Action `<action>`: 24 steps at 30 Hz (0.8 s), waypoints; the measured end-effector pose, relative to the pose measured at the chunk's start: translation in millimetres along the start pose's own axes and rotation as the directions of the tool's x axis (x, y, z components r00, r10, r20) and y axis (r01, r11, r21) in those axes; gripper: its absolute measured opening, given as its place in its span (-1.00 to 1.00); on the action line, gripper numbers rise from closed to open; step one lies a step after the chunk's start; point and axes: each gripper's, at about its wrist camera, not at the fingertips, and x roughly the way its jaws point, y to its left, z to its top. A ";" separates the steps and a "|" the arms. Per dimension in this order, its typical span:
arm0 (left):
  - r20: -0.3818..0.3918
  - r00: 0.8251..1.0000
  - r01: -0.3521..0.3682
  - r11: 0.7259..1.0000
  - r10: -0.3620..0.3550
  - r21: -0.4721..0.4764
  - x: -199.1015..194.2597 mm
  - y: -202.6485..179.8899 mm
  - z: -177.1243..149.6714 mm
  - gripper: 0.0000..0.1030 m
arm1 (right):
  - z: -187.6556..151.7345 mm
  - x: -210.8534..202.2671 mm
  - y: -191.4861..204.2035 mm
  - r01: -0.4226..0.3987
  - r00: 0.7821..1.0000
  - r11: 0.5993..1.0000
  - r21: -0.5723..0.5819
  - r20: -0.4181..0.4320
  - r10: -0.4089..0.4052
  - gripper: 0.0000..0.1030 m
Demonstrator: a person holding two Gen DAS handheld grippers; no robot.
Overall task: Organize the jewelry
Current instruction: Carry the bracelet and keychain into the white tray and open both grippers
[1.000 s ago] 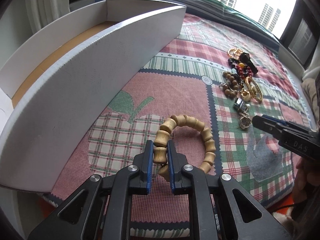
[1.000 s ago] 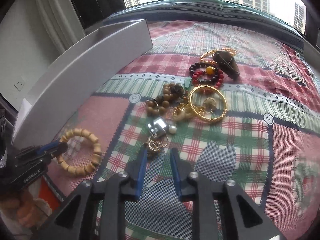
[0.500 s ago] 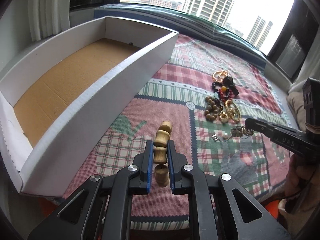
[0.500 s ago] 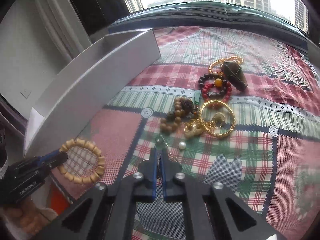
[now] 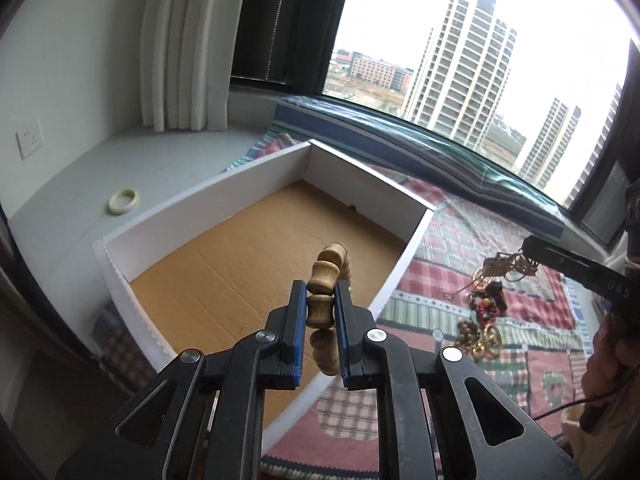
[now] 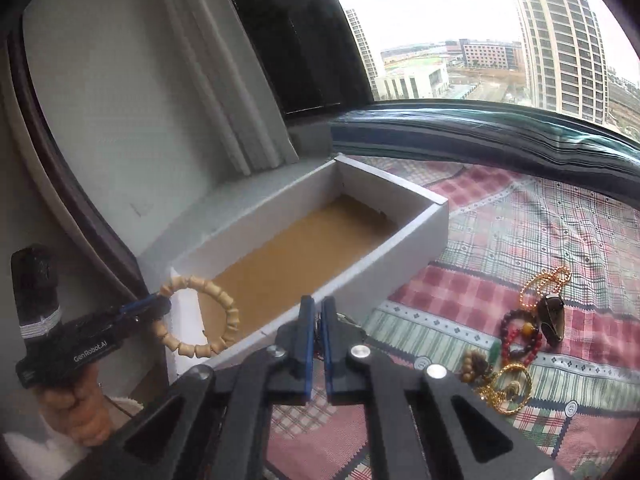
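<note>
My left gripper (image 5: 319, 312) is shut on a wooden bead bracelet (image 5: 325, 285) and holds it in the air over the near end of a white box (image 5: 200, 204) with a brown cardboard floor. In the right wrist view the bracelet (image 6: 200, 316) hangs from the left gripper (image 6: 160, 306) above the box (image 6: 384, 256). My right gripper (image 6: 316, 336) is shut on a small metal keychain charm (image 5: 506, 266), lifted above the patchwork cloth to the right of the box; in its own view the charm is almost hidden between the jaws.
A pile of jewelry (image 6: 520, 340) lies on the plaid cloth (image 6: 540, 240): gold rings, a red bead bracelet, brown beads, a dark pendant. A pale bangle (image 5: 124, 201) sits on the grey sill left of the box. A window and a curtain (image 5: 184, 48) stand behind.
Both grippers rose and swung left toward the box. The left carried the wooden bracelet from the cloth to above the box. The right closed on the charm and lifted it off the cloth.
</note>
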 end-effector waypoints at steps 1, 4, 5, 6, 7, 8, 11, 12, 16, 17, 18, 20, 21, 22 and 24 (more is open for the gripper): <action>-0.005 0.999 -0.032 0.999 0.032 -0.008 6.4 8.5 2.4 -0.77 | 9.8 7.6 10.7 -0.017 1.000 1.000 -0.020 0.010 0.017 -0.92; -0.046 0.991 -0.123 0.992 0.122 -0.018 33.9 29.8 0.3 -0.77 | 32.1 43.6 34.9 -0.066 0.998 0.996 -0.053 -0.001 0.066 -0.92; -0.071 0.987 -0.146 0.989 0.144 -0.022 46.0 35.9 -4.5 -0.77 | 36.6 60.7 41.5 -0.083 0.996 0.995 -0.056 -0.017 0.082 -0.92; -0.096 0.983 -0.159 0.987 0.156 -0.023 55.7 40.6 -10.4 -0.77 | 39.5 78.4 45.5 -0.094 0.995 0.994 -0.056 -0.035 0.092 -0.92; -0.123 0.978 -0.170 0.985 0.166 -0.020 65.3 45.0 -15.9 -0.77 | 40.8 95.9 48.8 -0.104 0.993 0.993 -0.053 -0.057 0.100 -0.92; -0.151 0.973 -0.177 0.984 0.173 -0.012 73.1 48.8 -21.2 -0.77 | 40.4 114.1 50.7 -0.108 0.991 0.993 -0.050 -0.083 0.103 -0.92; -0.201 0.959 -0.201 0.979 0.201 0.021 84.8 50.3 -34.9 -0.71 | 31.6 164.0 51.2 -0.100 0.980 0.994 -0.044 -0.179 0.090 -0.86; -0.202 0.957 -0.208 0.978 0.210 0.032 86.6 48.1 -38.2 -0.50 | 28.9 174.3 50.3 -0.076 0.978 0.996 -0.043 -0.197 0.066 -0.86; -0.175 0.960 -0.207 0.976 0.217 0.073 88.6 35.3 -50.2 0.27 | 19.1 200.3 44.9 -0.044 0.969 0.998 -0.055 -0.246 0.029 -0.72; -0.179 0.961 -0.198 0.977 0.210 0.082 90.3 31.3 -53.4 0.27 | 15.9 206.4 43.0 -0.035 0.965 0.998 -0.060 -0.262 0.018 -0.66; -0.185 0.962 -0.187 0.978 0.200 0.088 92.1 28.3 -55.9 0.27 | 13.1 211.1 40.2 -0.027 0.961 0.997 -0.069 -0.277 0.007 -0.65; -0.193 0.960 -0.187 0.977 0.205 0.107 101.2 22.4 -62.9 0.27 | 5.0 221.1 36.7 -0.016 0.953 0.995 -0.099 -0.302 -0.015 -0.65; -0.195 0.956 -0.200 0.972 0.221 0.123 102.8 19.2 -65.4 0.27 | 0.7 226.5 34.2 -0.016 0.949 0.994 -0.108 -0.316 -0.019 -0.65; -0.196 0.952 -0.210 0.968 0.234 0.135 103.4 16.0 -66.9 0.25 | -4.1 230.9 32.4 -0.017 0.945 0.993 -0.115 -0.327 -0.022 -0.65; -0.173 0.954 -0.223 0.965 0.245 0.137 99.0 11.8 -66.8 0.26 | -10.8 233.6 31.2 -0.010 0.946 0.990 -0.138 -0.321 -0.035 -0.67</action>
